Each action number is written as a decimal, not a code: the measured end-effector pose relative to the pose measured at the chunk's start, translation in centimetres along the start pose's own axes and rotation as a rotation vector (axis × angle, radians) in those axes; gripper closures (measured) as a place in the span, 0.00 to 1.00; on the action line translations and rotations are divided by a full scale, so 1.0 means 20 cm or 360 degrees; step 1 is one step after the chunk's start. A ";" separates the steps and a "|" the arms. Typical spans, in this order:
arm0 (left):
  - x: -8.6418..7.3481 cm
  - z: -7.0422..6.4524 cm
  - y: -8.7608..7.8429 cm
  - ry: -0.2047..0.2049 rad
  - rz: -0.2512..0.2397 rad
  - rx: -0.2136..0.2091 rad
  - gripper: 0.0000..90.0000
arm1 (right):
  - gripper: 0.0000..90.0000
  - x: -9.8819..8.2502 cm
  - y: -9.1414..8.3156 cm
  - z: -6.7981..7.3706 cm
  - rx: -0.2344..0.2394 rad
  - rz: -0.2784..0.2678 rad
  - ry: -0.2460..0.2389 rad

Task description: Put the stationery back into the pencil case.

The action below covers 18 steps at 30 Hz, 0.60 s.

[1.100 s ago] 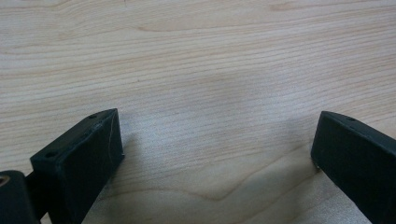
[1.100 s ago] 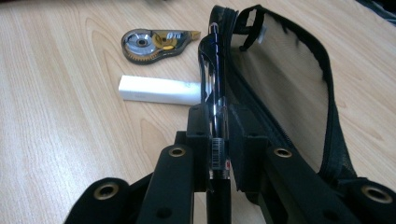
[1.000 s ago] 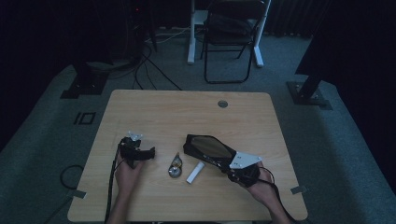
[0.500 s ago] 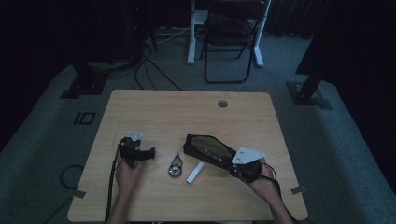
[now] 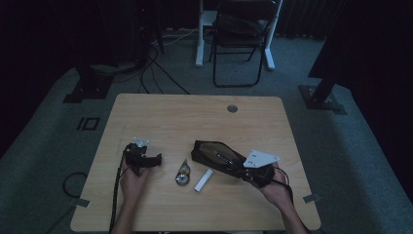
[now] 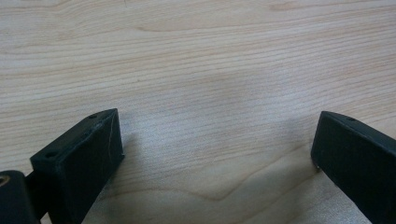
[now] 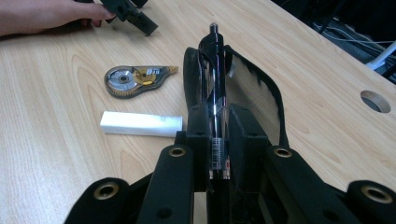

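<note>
The right gripper [image 7: 215, 140] is clamped on a black pen [image 7: 215, 88] held over an open black pencil case [image 7: 261, 88] (its mouth gaping). Just left of the case lie a white eraser [image 7: 140, 123] and a correction tape dispenser [image 7: 133, 80]. Farther left, the left gripper [image 6: 215, 154] rests on the wooden table [image 5: 195, 112], jaws spread wide with nothing between them.

Table [image 5: 160, 112] layout as I see it from above.
My left claw [image 5: 155, 161] rests at the left; the tape roller [image 5: 183, 173] and stick [image 5: 204, 180] lie side by side mid-table; right of them is the pouch [image 5: 214, 152], with my right claw [image 7: 215, 123] holding a pen [image 7: 215, 70] over its opening.
</note>
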<state>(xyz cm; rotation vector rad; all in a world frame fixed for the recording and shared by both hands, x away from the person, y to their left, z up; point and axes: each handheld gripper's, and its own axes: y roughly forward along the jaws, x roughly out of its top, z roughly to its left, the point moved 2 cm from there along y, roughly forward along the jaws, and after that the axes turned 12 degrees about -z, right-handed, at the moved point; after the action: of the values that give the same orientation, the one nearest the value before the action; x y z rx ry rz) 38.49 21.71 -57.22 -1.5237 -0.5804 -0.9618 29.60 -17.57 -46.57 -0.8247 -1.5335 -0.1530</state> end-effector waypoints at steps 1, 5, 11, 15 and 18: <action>0.00 0.00 0.00 0.0000 0.0000 0.0000 0.03 | 0.89 0.00 0.00 0.00 -0.0002 -0.0002 -0.0002; 0.00 0.00 0.00 0.0000 0.0000 0.0000 0.03 | 0.89 0.02 0.00 -0.01 -0.0010 -0.0013 0.0000; 0.00 0.00 0.00 0.0000 0.0000 0.0000 0.03 | 0.89 0.03 0.00 -0.03 -0.0017 -0.0030 0.0000; 0.00 0.00 0.00 0.0000 0.0000 0.0000 0.03 | 0.89 0.05 0.00 -0.04 -0.0023 -0.0049 0.0000; 0.00 0.00 0.00 0.0000 0.0000 0.0000 0.03 | 0.89 0.06 0.01 -0.05 -0.0027 -0.0055 0.0002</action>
<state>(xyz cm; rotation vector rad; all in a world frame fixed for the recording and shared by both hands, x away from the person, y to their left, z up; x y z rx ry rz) 38.49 21.71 -57.22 -1.5237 -0.5802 -0.9618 30.54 -17.54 -45.46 -0.8118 -1.5478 -0.1924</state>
